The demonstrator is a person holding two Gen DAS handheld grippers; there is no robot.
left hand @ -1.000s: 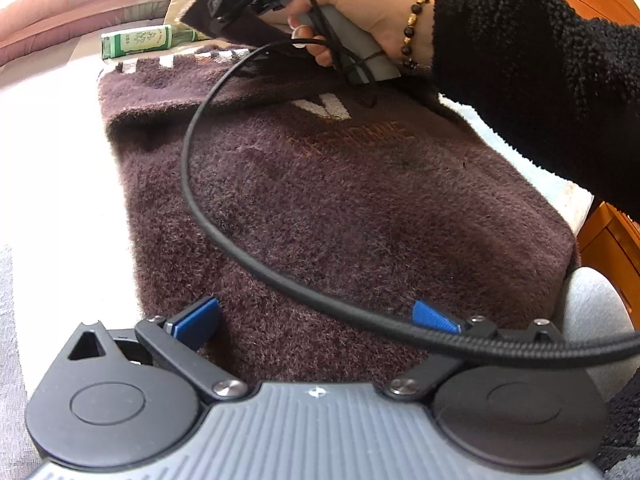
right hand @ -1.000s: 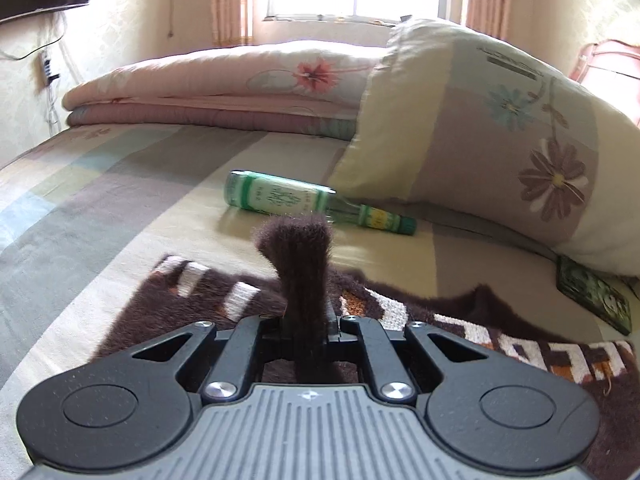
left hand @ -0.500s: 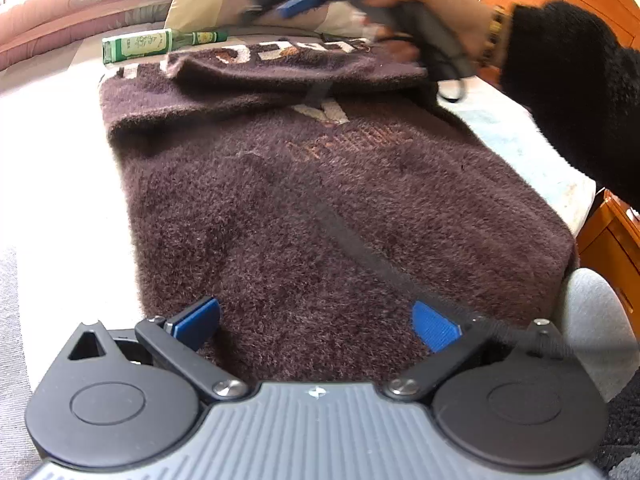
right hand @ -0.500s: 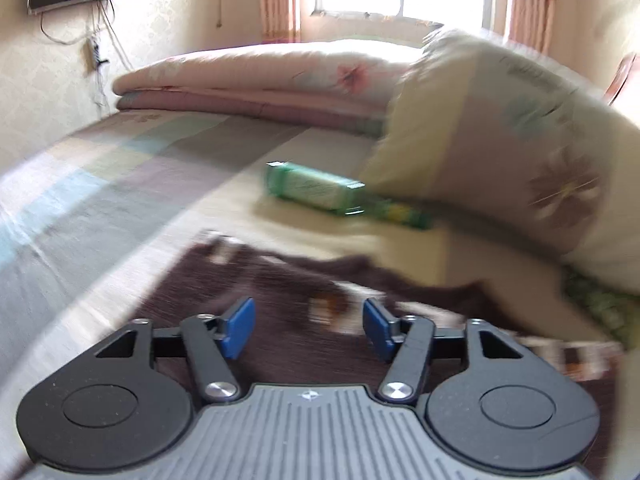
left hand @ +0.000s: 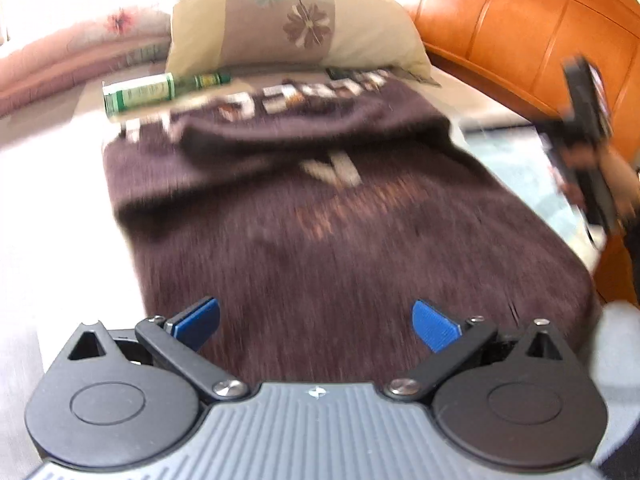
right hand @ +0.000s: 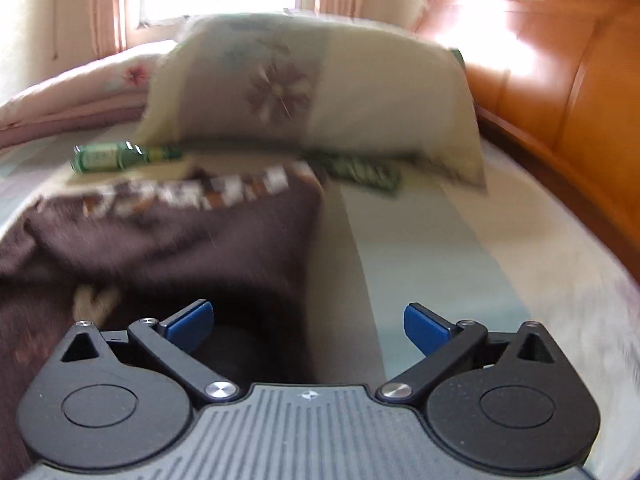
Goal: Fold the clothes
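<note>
A dark brown fuzzy sweater [left hand: 340, 220] with white lettering lies flat on the bed, its far part folded back over the body. My left gripper [left hand: 316, 324] hovers open over the near hem, with only fabric below its blue pads. In the right wrist view the sweater [right hand: 180, 248] lies to the left, its edge running under the left finger. My right gripper [right hand: 306, 326] is over the sweater's right edge and the bedsheet, its jaws opening wide with nothing between them. The left wrist view shows the right gripper [left hand: 588, 152] blurred at the far right, in a person's hand.
A flowered pillow [left hand: 296, 24] and a green bottle [left hand: 160, 90] lie just beyond the sweater. A folded pink quilt [left hand: 80, 52] sits at the back left. An orange wooden headboard [left hand: 520, 28] lines the right side. A green packet [right hand: 360, 172] rests under the pillow.
My right gripper let go of the pinched sweater fabric, opened, and swung fast to the right, off the garment. Its cable left the left wrist view. The left gripper rose a little.
</note>
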